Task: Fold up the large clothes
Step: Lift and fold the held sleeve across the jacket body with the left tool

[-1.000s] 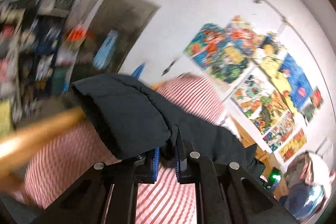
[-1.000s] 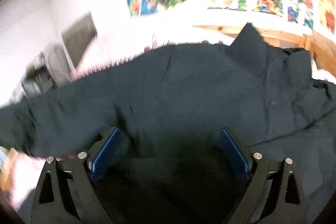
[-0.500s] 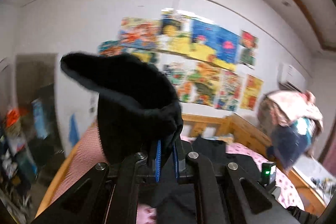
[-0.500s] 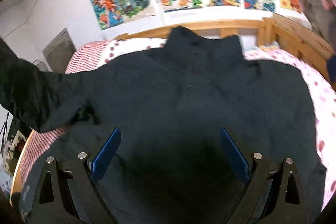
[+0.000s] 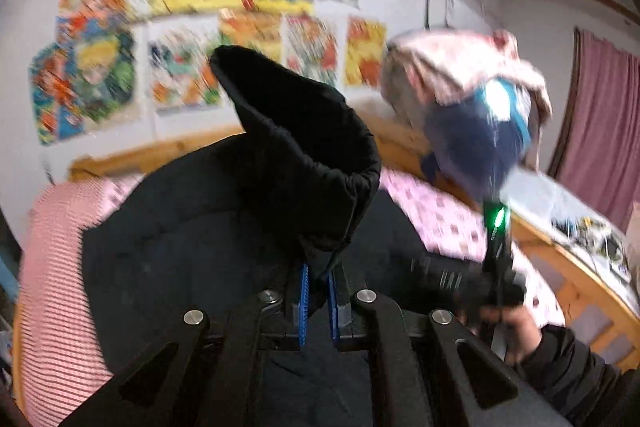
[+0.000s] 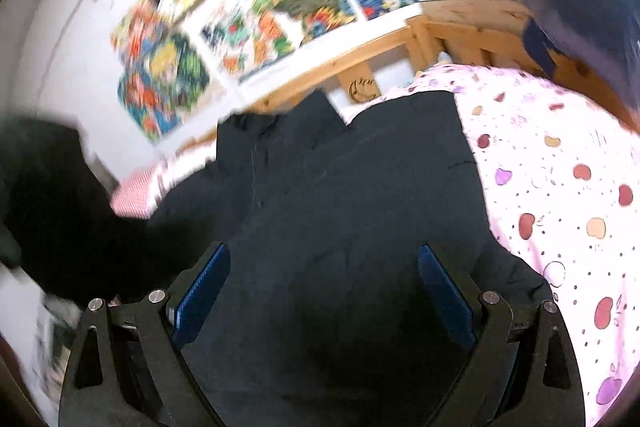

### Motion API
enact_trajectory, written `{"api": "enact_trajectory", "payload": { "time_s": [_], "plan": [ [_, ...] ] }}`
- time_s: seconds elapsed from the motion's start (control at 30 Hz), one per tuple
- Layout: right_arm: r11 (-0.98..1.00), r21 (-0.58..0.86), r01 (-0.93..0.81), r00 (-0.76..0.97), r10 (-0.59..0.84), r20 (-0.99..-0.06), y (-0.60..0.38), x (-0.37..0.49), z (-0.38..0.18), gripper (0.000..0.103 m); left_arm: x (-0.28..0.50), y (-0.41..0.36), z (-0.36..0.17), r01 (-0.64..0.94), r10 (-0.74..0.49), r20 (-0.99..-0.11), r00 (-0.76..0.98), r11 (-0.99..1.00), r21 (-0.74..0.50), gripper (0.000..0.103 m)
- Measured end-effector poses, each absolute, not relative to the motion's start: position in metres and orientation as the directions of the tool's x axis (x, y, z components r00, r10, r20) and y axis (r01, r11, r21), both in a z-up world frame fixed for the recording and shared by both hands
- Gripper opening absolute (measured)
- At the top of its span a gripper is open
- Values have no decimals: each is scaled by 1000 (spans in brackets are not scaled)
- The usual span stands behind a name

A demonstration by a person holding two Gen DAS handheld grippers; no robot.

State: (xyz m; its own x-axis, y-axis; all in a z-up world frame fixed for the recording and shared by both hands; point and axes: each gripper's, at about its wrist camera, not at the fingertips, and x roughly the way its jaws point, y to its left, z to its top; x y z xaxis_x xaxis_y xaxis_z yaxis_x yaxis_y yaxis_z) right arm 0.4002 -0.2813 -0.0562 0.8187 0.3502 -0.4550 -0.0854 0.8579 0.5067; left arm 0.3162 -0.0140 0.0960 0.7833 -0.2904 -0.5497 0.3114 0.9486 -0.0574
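A large black padded jacket [image 6: 352, 211] lies spread on the bed, its collar toward the wooden headboard. My left gripper [image 5: 318, 293] is shut on the cuff end of the jacket's sleeve [image 5: 304, 155], which stands up above the blue pads, lifted over the jacket body [image 5: 180, 239]. The raised sleeve [image 6: 48, 203] shows as a dark blur at the left of the right wrist view. My right gripper [image 6: 324, 287] hovers open just above the jacket's middle, nothing between its fingers. In the left wrist view the right gripper [image 5: 494, 259] appears at the right, held by a hand [image 5: 516, 327].
The bed has a pink patterned sheet [image 6: 568, 195] and a red-striped part [image 5: 52, 267] on the left. A wooden bed frame [image 6: 360, 63] runs behind. A bundle of clothes [image 5: 472, 99] hangs at the right. Posters [image 5: 180, 27] cover the wall.
My left gripper has swung rightward with the sleeve, carrying it over the jacket body. The right gripper stayed open and shifted right over the jacket.
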Motion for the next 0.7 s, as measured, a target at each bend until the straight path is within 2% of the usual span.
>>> {"api": "enact_trajectory", "payload": {
  "time_s": [0.17, 0.33, 0.6, 0.7],
  "plan": [
    [780, 619, -87, 824, 406, -395, -300, 410, -82, 92, 346, -43, 32, 325, -288, -683, 672, 942, -78, 7],
    [750, 652, -112, 802, 456, -386, -301, 424, -112, 92, 366, -53, -26, 302, -257, -783, 566, 949, -93, 7],
    [719, 647, -252, 778, 549, -307, -283, 429, -108, 92, 364, -63, -48, 325, -263, -803, 535, 941, -92, 9],
    [715, 636, -292, 779, 563, -275, -276, 424, -103, 92, 362, -61, -48, 340, -296, -802, 519, 932, -124, 21]
  ]
}}
